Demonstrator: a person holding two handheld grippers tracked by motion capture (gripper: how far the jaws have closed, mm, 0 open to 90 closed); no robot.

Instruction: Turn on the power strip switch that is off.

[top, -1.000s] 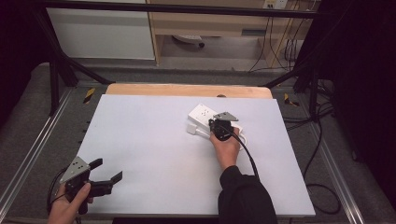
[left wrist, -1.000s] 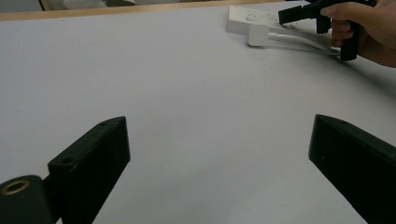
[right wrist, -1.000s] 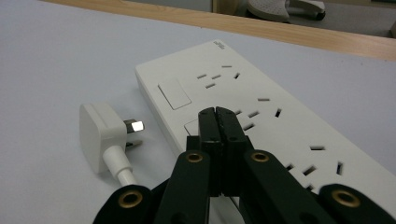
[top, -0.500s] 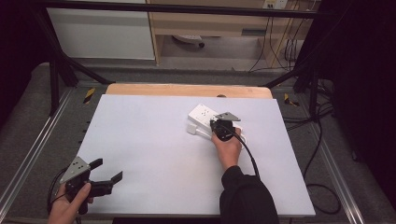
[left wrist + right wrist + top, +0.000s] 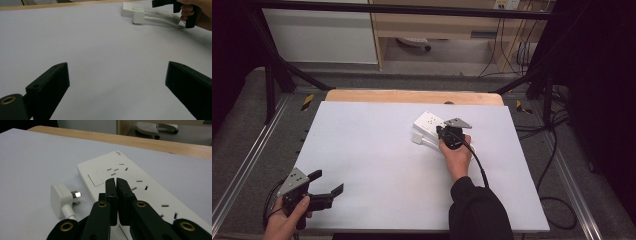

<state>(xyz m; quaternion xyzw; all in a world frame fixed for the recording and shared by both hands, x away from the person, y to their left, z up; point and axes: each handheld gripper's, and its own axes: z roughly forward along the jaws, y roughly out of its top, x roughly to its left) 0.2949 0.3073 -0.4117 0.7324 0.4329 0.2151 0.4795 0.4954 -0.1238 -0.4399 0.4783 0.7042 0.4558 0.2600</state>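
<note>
my right gripper (image 5: 116, 185) hovers over the white plastic power strip (image 5: 140, 192) on the far right part of the white worktop (image 5: 377, 150), fingers closed on nothing. the white plug (image 5: 61, 200) lies unplugged just beside the strip. my left gripper (image 5: 117, 82) waits well apart, fingers wide open. i judge any plugging-in not yet done.

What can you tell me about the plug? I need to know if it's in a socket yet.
The plug is white, glossy plastic by its look, a rounded block with metal pins and a white cord leaving its back. It is not in a socket: it lies on its side on the white table, just beside the power strip, pins pointing toward the strip's side. The shut right gripper hovers over the strip, not touching the plug.
</note>
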